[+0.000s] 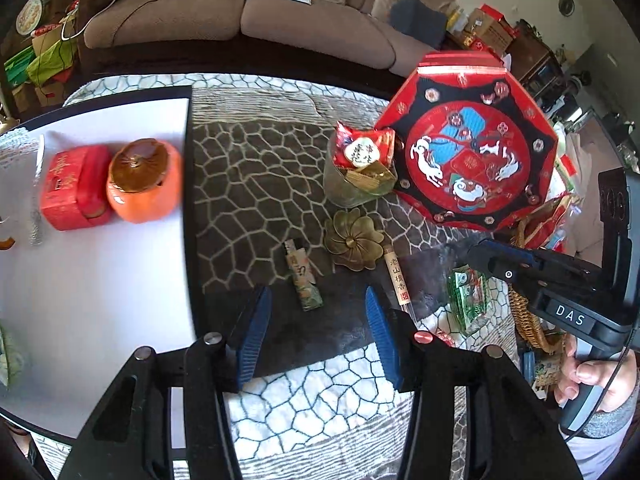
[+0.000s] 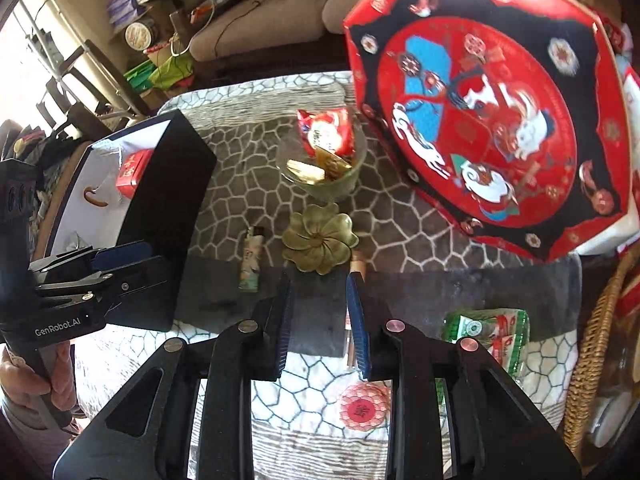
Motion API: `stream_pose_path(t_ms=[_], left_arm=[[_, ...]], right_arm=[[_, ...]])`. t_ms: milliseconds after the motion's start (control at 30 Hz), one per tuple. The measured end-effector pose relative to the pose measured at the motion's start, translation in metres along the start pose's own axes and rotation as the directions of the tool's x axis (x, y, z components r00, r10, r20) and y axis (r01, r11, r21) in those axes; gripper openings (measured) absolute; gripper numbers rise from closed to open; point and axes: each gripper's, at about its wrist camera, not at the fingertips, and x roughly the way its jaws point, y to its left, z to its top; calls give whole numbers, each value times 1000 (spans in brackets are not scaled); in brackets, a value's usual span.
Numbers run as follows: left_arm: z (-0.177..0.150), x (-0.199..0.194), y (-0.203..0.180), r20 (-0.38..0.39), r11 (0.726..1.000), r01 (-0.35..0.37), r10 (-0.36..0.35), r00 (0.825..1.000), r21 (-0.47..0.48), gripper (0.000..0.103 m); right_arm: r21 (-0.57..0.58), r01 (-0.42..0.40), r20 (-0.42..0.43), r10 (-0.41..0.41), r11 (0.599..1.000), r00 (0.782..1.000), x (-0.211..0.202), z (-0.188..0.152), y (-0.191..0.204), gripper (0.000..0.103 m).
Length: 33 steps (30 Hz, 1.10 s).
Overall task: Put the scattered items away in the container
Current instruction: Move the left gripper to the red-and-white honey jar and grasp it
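The container is a black box with a white inside [image 1: 100, 280] [image 2: 160, 220] at the left; it holds an orange persimmon-shaped jar [image 1: 144, 182] and a small red box [image 1: 74, 188] [image 2: 134, 172]. On the patterned cloth lie a lighter [image 1: 304, 280] [image 2: 251, 260], a brass flower dish [image 1: 354, 242] [image 2: 319, 236], an incense tube [image 1: 398, 278] [image 2: 357, 266] and a green packet [image 1: 470, 294] [image 2: 492, 330]. My left gripper [image 1: 318, 334] is open and empty just in front of the lighter. My right gripper [image 2: 320, 320] is open, its right finger over the incense tube.
A glass bowl of snacks [image 1: 362, 168] [image 2: 324, 160] stands behind the dish. A big red octagonal box [image 1: 468, 140] [image 2: 488, 120] sits at the right, a wicker basket [image 2: 596, 340] beside it. A red round coaster [image 2: 362, 406] lies near me. A sofa [image 1: 248, 12] is behind.
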Motion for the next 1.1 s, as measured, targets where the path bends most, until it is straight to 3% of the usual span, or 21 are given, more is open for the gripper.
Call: stream_pose_path(t_ms=[200, 300, 567, 700, 900, 933, 1000, 1100], left_arm=[[1, 50, -25, -24, 997, -81, 81, 996, 17, 50], [0, 73, -32, -25, 989, -146, 146, 989, 26, 50], [8, 110, -28, -15, 974, -223, 223, 975, -24, 50], [13, 123, -22, -23, 974, -218, 217, 976, -60, 50], [9, 124, -22, -29, 986, -151, 149, 988, -65, 50], [7, 123, -22, -34, 988, -135, 133, 991, -69, 50], [2, 121, -24, -45, 992, -115, 112, 993, -60, 50], [-10, 114, -30, -50, 995, -86, 84, 995, -43, 50]], right_arm=[[46, 50, 6, -51, 998, 999, 16, -21, -57, 28], [72, 37, -8, -36, 997, 999, 30, -31, -77, 28], [36, 0, -32, 1, 999, 999, 71, -35, -65, 29], [30, 13, -28, -12, 999, 1000, 77, -33, -61, 29], [1, 1, -29, -1, 1000, 1000, 62, -52, -65, 31], [-17, -8, -21, 7, 1000, 1000, 54, -60, -63, 33], [-55, -30, -14, 29, 998, 999, 39, -78, -58, 50], [-89, -14, -4, 13, 996, 1000, 25, -98, -50, 58]])
